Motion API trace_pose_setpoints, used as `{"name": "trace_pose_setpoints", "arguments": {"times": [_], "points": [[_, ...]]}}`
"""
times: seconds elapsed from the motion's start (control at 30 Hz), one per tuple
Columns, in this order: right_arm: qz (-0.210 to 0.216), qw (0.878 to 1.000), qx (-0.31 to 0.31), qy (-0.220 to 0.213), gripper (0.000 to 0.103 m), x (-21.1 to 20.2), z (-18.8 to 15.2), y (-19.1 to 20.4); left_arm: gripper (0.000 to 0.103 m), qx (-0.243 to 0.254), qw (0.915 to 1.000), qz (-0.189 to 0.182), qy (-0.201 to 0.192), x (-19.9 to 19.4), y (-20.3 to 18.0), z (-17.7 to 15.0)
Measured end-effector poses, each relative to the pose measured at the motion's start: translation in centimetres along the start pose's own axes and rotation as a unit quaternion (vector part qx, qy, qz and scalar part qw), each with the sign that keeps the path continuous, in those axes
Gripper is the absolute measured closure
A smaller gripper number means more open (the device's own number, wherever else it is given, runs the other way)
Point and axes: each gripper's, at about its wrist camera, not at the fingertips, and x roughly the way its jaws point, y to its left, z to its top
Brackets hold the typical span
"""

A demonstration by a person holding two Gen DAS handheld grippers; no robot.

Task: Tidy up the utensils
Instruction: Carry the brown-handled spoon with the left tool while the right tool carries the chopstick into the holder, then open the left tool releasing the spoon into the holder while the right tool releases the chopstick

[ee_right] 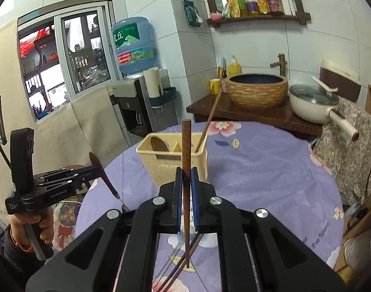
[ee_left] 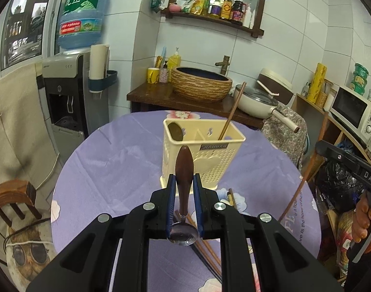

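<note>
Left gripper (ee_left: 184, 178) jaws nearly closed, blue pads clamped on the brown wooden handle of a spoon (ee_left: 184, 170); handle points up-frame past the fingertips, steel bowl hangs low between the finger bases at lower centre. Right gripper (ee_right: 184, 172) jaws fully clenched on a single brown chopstick (ee_right: 186, 150), held near-vertical in frame, blunt end at centre above the pads, thin tip at lower centre. In the right wrist view the left gripper shows at left edge, gripped by a person's hand (ee_right: 37, 228), spoon tilted in its jaws. Surface: round table under a lilac floral tablecloth (ee_left: 107, 160). More chopsticks (ee_left: 207, 250) lie loose on the cloth beneath the left gripper, lower centre of the left wrist view. Cream perforated utensil holder (ee_left: 205, 153) stands upright on the cloth at frame centre, just beyond the fingertips of both grippers, not touching either. It has compartments: a dark spoon bowl (ee_left: 175, 131) shows in the left one, one chopstick (ee_left: 231, 112) leans out of the right one toward upper right. Room: white tiled wall, water dispenser (ee_left: 71, 90) with blue bottle at upper left, woven-look basin (ee_left: 201, 85) on a dark counter behind the table, cream lidded pan (ee_left: 256, 102) right of it, bottle shelf at top, microwave (ee_left: 353, 112) at right edge.
</note>
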Motion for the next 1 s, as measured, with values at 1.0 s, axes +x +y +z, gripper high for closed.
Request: {"name": "trace_pose_setpoints", "arguments": {"times": [1.0], "points": [[-0.080, 0.995, 0.012, -0.060, 0.095, 11.5, 8.8, 2.2, 0.089, -0.025, 0.9996, 0.014, -0.009, 8.4, -1.1, 10.7]]}}
